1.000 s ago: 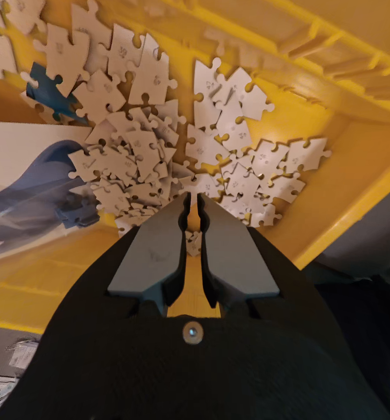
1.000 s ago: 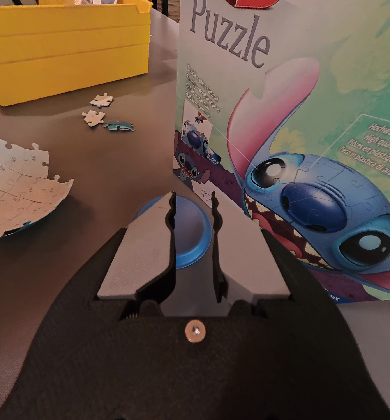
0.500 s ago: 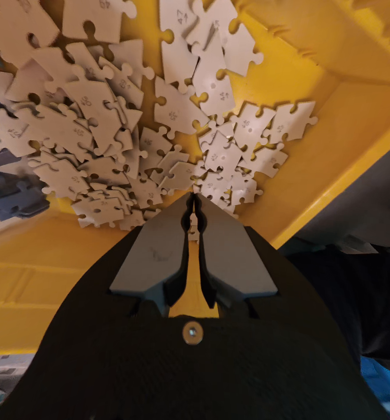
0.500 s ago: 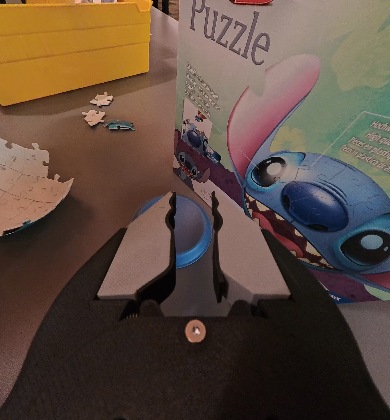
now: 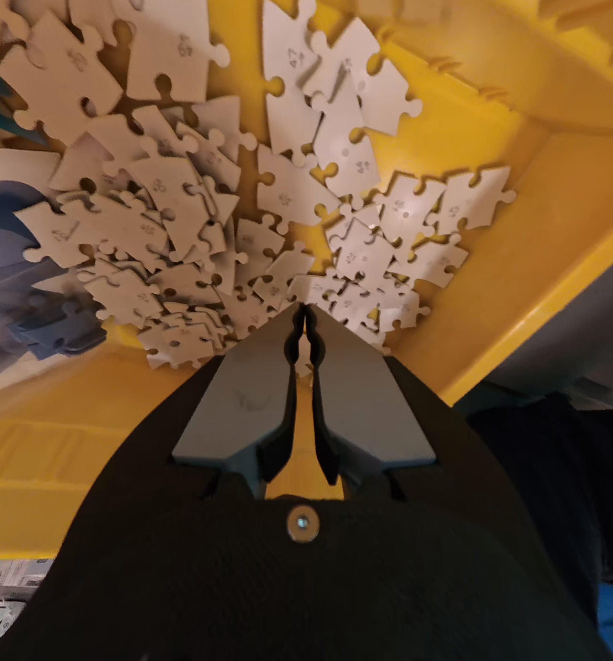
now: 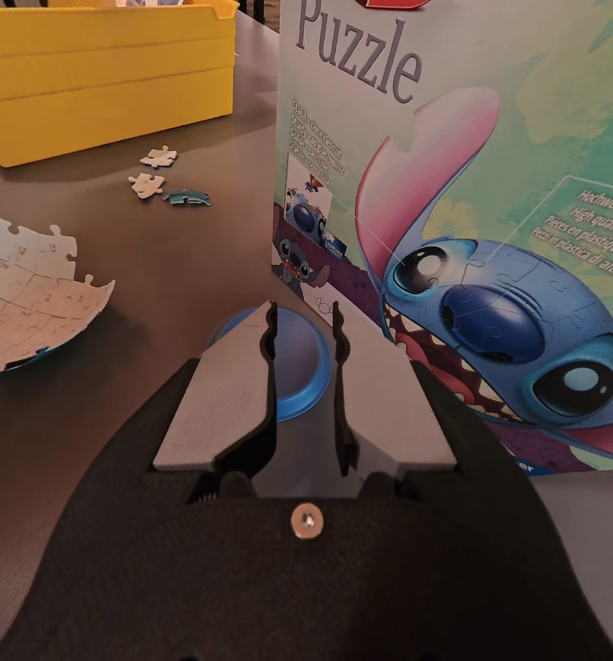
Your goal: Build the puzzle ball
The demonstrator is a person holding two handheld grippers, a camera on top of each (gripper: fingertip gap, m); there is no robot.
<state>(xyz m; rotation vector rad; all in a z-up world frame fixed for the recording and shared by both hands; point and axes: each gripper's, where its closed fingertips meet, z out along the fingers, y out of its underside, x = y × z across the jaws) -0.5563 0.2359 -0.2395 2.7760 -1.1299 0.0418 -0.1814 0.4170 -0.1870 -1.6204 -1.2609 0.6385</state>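
The loose puzzle pieces (image 5: pixel 197 229) lie heaped, pale backs up, across the upper half of my left view, inside a yellow bin (image 5: pixel 533 250). My left gripper (image 5: pixel 304 310) has its tips pressed together at the near edge of that heap; a bit of pale piece shows in the slit behind the tips, but I cannot tell whether it is pinched. At the left edge of the right view sits the partly built ball shell (image 6: pixel 29 297), a curved bowl of joined pieces on the dark table (image 6: pixel 176 272). Three stray pieces (image 6: pixel 147 184) lie above it, near a yellow tray (image 6: pixel 104 78). My right gripper (image 6: pixel 303 309) is parted and empty, over a blue ring stand (image 6: pixel 308 361). The puzzle box (image 6: pixel 476 179) stands upright at right.
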